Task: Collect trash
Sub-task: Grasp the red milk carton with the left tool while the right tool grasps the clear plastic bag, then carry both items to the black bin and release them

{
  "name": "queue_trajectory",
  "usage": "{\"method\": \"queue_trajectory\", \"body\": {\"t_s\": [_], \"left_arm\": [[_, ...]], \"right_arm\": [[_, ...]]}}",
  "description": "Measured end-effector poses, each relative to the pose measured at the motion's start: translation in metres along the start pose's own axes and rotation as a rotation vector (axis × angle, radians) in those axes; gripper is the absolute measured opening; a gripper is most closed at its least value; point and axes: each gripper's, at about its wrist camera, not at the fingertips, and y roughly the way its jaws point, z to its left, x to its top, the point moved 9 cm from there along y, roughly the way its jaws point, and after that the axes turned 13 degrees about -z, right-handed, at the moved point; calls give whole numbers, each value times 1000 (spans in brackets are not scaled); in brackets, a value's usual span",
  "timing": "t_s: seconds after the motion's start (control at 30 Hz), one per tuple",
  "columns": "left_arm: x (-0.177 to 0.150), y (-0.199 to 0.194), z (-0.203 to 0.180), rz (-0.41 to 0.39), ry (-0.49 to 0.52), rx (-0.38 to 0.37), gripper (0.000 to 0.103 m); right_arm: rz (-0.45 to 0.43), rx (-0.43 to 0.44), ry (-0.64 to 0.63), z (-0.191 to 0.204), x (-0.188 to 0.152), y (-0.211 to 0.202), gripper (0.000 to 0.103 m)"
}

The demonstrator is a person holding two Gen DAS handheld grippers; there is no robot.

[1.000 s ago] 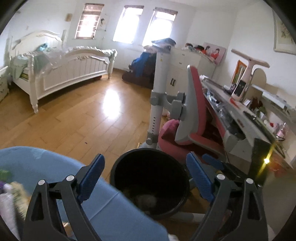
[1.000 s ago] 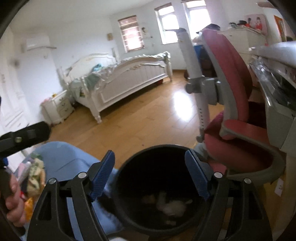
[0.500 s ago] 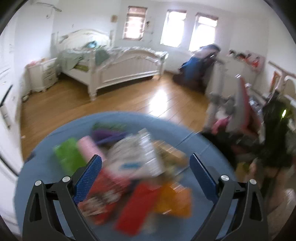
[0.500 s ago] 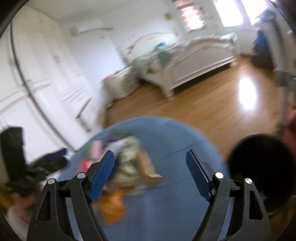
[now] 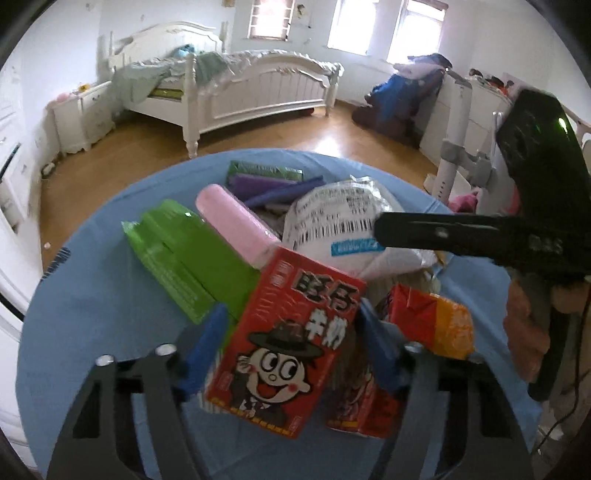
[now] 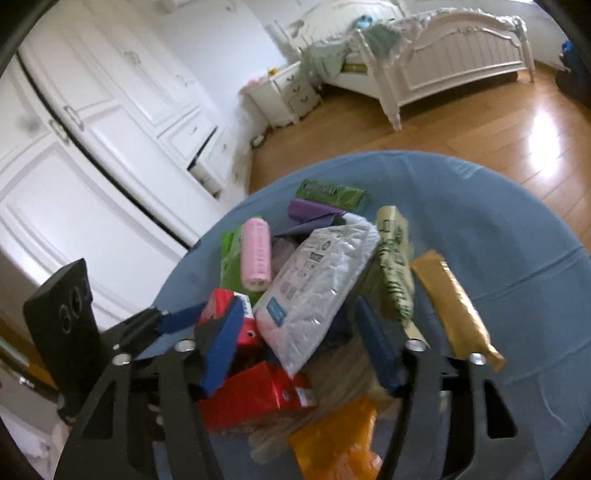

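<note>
Daylight from windows (image 5: 369, 26); floor (image 6: 546, 122) glare; fisheye edges, slight blur.

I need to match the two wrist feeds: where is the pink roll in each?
Left wrist: pink roll sits left of centre, between the green packet and the white barcode bag.
Right wrist: pink roll stands upper left in the pile, left of that bag.
Shared landmark: white bed.

A heap of trash lies on the blue-covered round bench (image 5: 92, 302): a red milk carton with a cartoon face (image 5: 284, 343) tilted at the front, a green flat packet (image 5: 192, 258) and a pink roll (image 5: 236, 225) to its left. A crinkled white plastic pouch with a barcode (image 5: 343, 225) leans across the middle, a red-and-orange carton (image 5: 432, 321) to its right. At the far edge lie purple rolled bags (image 5: 273, 184) and a dark green packet (image 5: 264, 170); a gold foil sachet (image 6: 454, 306) lies apart on the right.
</note>
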Motion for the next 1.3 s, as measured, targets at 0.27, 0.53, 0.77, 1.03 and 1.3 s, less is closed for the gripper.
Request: {"method": "queue_trajectory", "body": {"t_s": [0.27, 0.53, 0.77, 1.03, 1.3], "left_arm": [[13, -20, 10, -93, -67, 14, 51], [66, -71, -9, -286, -82, 18, 50], [110, -77, -62, -360, -37, -58, 50], [130, -49, -142, -368, 31, -188, 51], [124, -8, -221, -318, 61, -330, 51]], "right_arm": [[-62, 42, -34, 13, 4, -17, 13], [-317, -39, -180, 25, 41, -99, 12], [-520, -217, -251, -15, 70, -179, 12], [-603, -372, -219, -86, 75, -246, 12], [-626, -508, -180, -158, 63, -291, 12]]}}
